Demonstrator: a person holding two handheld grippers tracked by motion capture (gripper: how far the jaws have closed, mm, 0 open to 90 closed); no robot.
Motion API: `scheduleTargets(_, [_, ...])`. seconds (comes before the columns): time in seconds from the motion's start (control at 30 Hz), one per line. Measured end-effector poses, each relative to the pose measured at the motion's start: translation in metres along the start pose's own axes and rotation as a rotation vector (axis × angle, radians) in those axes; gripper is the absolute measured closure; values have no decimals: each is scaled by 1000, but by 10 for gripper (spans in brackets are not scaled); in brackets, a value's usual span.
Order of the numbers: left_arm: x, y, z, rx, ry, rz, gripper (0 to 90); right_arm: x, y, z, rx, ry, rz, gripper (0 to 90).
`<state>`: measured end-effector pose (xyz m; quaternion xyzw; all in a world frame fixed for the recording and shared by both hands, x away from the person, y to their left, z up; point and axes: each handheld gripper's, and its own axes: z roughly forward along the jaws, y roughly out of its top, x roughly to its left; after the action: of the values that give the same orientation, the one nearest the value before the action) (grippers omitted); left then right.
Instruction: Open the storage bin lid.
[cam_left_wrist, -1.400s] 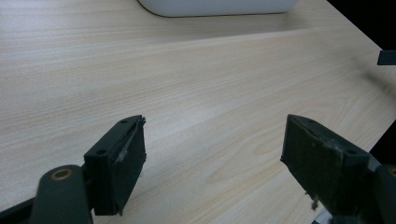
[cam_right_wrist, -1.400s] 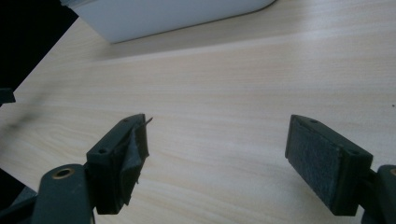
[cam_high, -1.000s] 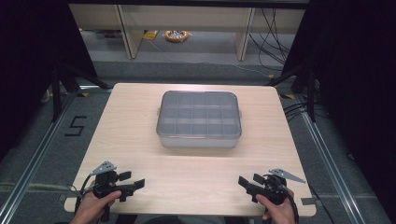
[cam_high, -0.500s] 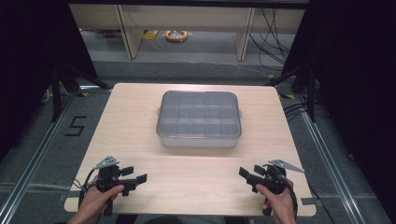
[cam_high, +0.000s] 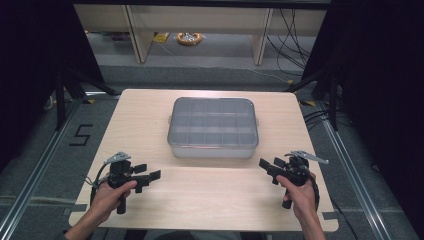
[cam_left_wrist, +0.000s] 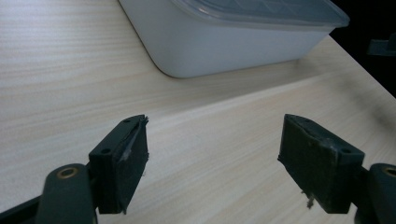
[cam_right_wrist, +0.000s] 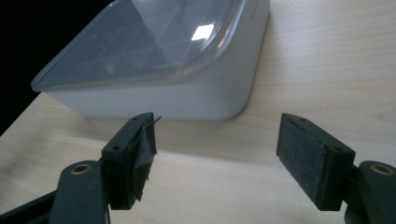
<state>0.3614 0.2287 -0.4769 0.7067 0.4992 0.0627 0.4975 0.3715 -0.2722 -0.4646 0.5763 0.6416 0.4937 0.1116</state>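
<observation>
The white rectangular plastic box with a clear gridded lid (cam_high: 214, 127) is parked mid-tabletop (cam_high: 210, 200), long axis running crosswise. It's flanked about equally by the left gripper (cam_high: 150, 172) and right gripper (cam_high: 265, 167); the right's fingers have just been closing, yet both pairs are held apart, empty.

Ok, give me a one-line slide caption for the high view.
Two hand-held grippers, left and right, jaws open, flank a lidded divided box on a wooden table.

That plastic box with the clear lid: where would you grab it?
Probably by the lid's overhanging rim on the box, one gripper per short end: the left gripper from its left, the right gripper from its right. The walls are smooth and far wider than the open jaws.
</observation>
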Motion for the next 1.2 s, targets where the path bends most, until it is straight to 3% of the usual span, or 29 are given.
scheduleTargets(0.03, [1, 2, 0, -4, -3, -1, 231, 2, 3, 1, 6, 2, 22, 302])
scheduleTargets(0.07, [2, 3, 0, -3, -6, -6, 231, 0, 6, 4, -7, -5, -19, 302])
scheduleTargets(0.23, [5, 10, 2, -22, -3, -15, 231, 1, 17, 9, -7, -3, -8, 320])
scheduleTargets(0.37, [5, 13, 8, 3, -14, -23, 230, -3, 25, 15, -23, -10, -23, 330])
scheduleTargets(0.43, [5, 15, 12, 6, -9, -21, 231, -2, 30, 15, -14, -5, 11, 332])
scheduleTargets(0.47, [5, 16, 14, -1, -6, -24, 232, -5, 33, 19, -30, -16, -17, 336])
scheduleTargets(0.53, [6, 20, 17, 0, -4, -22, 232, -7, 39, 22, -32, -4, -10, 345])
scheduleTargets(0.67, [10, 30, 19, 4, -3, -22, 233, -8, 49, 30, -22, -21, 17, 354])
scheduleTargets(0.7, [11, 32, 21, -4, -4, -29, 234, -7, 50, 32, -17, -16, 42, 354])
scheduleTargets(0.73, [14, 36, 21, 9, -12, -36, 233, -11, 52, 35, -35, -8, 4, 354])
scheduleTargets(0.77, [16, 39, 23, 10, -17, -37, 234, -9, 54, 36, -18, -15, 51, 358])
scheduleTargets(0.83, [19, 44, 24, -3, -2, -45, 238, -14, 58, 41, -35, -10, 16, 364])
scheduleTargets(0.87, [19, 46, 25, 1, -5, -49, 241, -8, 60, 41, -15, -8, 90, 364])
scheduleTargets(0.9, [20, 49, 26, -11, -7, -52, 241, -6, 61, 41, 11, -16, 133, 364])
scheduleTargets(0.93, [21, 53, 27, -9, -8, -50, 242, -9, 63, 45, -10, -19, 104, 364])
scheduleTargets(0.97, [22, 55, 28, -16, -2, -47, 244, -6, 66, 45, 14, -18, 169, 362])
scheduleTargets(1.0, [24, 59, 30, -17, -4, -54, 244, -18, 67, 51, -34, -25, 35, 361])
scheduleTargets(1.03, [25, 61, 32, -20, -1, -58, 246, -12, 69, 51, -14, -18, 145, 362])
scheduleTargets(1.07, [29, 66, 34, -26, 6, -67, 249, -10, 71, 51, 7, -17, 176, 363])
scheduleTargets(1.1, [29, 66, 34, -26, 6, -67, 252, -20, 73, 57, -33, -24, 50, 363])
scheduleTargets(1.17, [36, 77, 41, -42, 31, -83, 257, -21, 77, 60, -30, -17, 61, 364])
scheduleTargets(1.2, [38, 80, 43, -48, 32, -94, 257, -16, 78, 61, -18, -22, 125, 366])
